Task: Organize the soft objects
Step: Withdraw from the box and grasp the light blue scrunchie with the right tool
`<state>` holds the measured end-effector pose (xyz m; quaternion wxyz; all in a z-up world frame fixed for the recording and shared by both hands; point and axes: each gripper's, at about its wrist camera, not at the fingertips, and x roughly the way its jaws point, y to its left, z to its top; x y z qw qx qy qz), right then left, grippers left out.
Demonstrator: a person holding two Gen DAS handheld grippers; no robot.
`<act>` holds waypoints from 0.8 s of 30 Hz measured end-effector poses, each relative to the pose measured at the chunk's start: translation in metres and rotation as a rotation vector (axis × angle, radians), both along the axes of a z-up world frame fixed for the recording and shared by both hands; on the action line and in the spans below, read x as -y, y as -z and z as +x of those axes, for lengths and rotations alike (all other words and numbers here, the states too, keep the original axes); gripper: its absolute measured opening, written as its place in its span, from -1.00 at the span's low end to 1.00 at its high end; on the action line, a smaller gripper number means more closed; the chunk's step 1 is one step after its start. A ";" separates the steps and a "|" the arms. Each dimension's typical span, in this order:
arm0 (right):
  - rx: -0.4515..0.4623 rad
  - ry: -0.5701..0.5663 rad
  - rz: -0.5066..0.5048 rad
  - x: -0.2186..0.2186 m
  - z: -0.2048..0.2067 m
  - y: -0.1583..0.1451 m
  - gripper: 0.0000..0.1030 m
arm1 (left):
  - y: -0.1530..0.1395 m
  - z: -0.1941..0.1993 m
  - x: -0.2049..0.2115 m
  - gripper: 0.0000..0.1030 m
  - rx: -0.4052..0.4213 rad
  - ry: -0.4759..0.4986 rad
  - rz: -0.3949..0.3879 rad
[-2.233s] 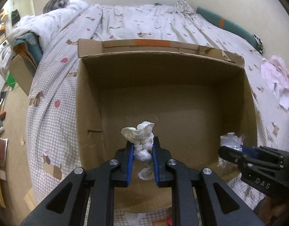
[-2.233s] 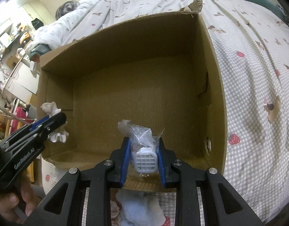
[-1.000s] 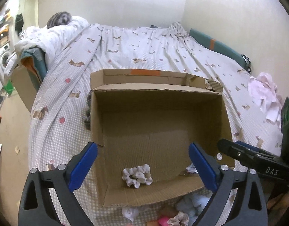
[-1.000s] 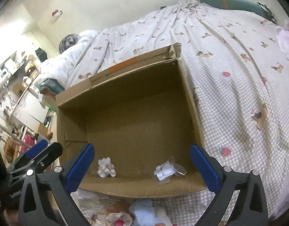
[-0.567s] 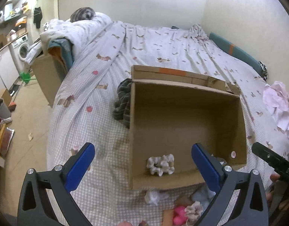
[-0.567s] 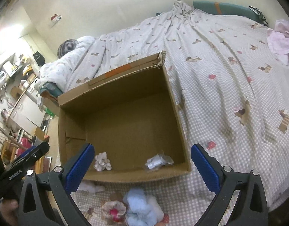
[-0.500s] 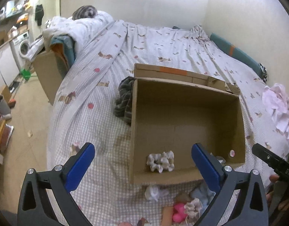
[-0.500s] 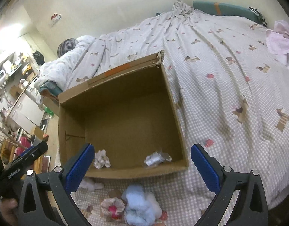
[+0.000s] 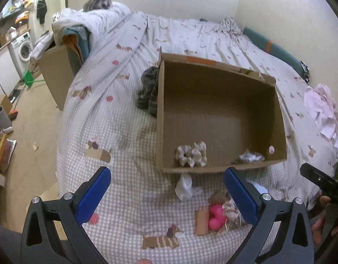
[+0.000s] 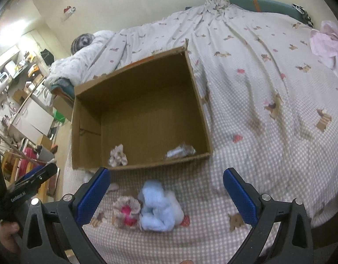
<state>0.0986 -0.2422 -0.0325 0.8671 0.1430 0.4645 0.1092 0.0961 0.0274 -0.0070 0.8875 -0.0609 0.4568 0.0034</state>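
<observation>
From your left wrist cam, your left gripper (image 9: 166,192) is spread wide with nothing in it, held above the checked bedspread (image 9: 124,158) just short of the cardboard box (image 9: 279,112). Inside the box, a white scrunchie (image 9: 192,154) sits against the near wall and a crinkly clear packet (image 9: 250,157) lies in the right corner. Outside, a pink toy (image 9: 216,216) sits in the small pile near your right finger.

Over on the right wrist cam, your right gripper (image 10: 166,192) is gaping too, empty. A fluffy blue bundle (image 10: 159,209) and a frilly pink-centred scrunchie (image 10: 127,210) lie between its fingers on the bed, just in front of the box.
</observation>
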 end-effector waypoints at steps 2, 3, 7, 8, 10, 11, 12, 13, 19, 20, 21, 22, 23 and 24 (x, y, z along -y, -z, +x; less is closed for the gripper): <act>-0.011 -0.006 -0.010 -0.001 -0.004 0.002 1.00 | 0.003 -0.001 0.000 0.99 -0.030 0.005 -0.011; -0.017 -0.006 -0.011 0.000 -0.006 0.003 1.00 | 0.003 -0.002 -0.001 0.99 -0.039 0.003 -0.021; -0.035 0.008 0.006 0.002 -0.010 0.005 1.00 | -0.004 -0.010 -0.001 0.99 -0.032 -0.007 -0.026; -0.036 0.013 0.019 0.003 -0.011 0.005 1.00 | -0.007 -0.012 -0.001 0.99 -0.020 -0.007 -0.018; -0.039 0.015 0.030 0.003 -0.011 0.004 1.00 | -0.008 -0.016 0.000 0.98 -0.004 0.002 0.000; -0.043 0.013 0.026 0.002 -0.010 0.005 1.00 | -0.007 -0.016 0.000 0.99 -0.005 0.003 0.005; -0.050 0.007 0.017 0.001 -0.010 0.005 1.00 | -0.004 -0.016 0.000 0.99 -0.019 0.001 0.009; -0.057 0.000 0.011 0.000 -0.009 0.005 1.00 | -0.002 -0.015 -0.001 0.99 -0.028 0.001 0.006; -0.104 0.012 0.049 0.004 -0.006 0.014 1.00 | 0.007 -0.009 -0.004 0.99 -0.041 -0.023 0.026; -0.114 0.020 0.058 0.006 -0.005 0.015 1.00 | 0.009 -0.009 -0.004 0.99 -0.044 -0.030 0.036; -0.127 0.027 0.070 0.009 -0.004 0.018 1.00 | 0.011 -0.008 -0.004 0.99 -0.053 -0.041 0.051; -0.141 0.035 0.085 0.011 -0.002 0.021 1.00 | 0.013 -0.007 -0.005 0.99 -0.062 -0.047 0.051; -0.159 0.040 0.096 0.012 0.000 0.025 1.00 | 0.015 -0.005 -0.006 0.99 -0.075 -0.053 0.037; -0.179 0.042 0.100 0.012 0.001 0.029 1.00 | 0.017 -0.004 -0.006 0.99 -0.084 -0.058 0.021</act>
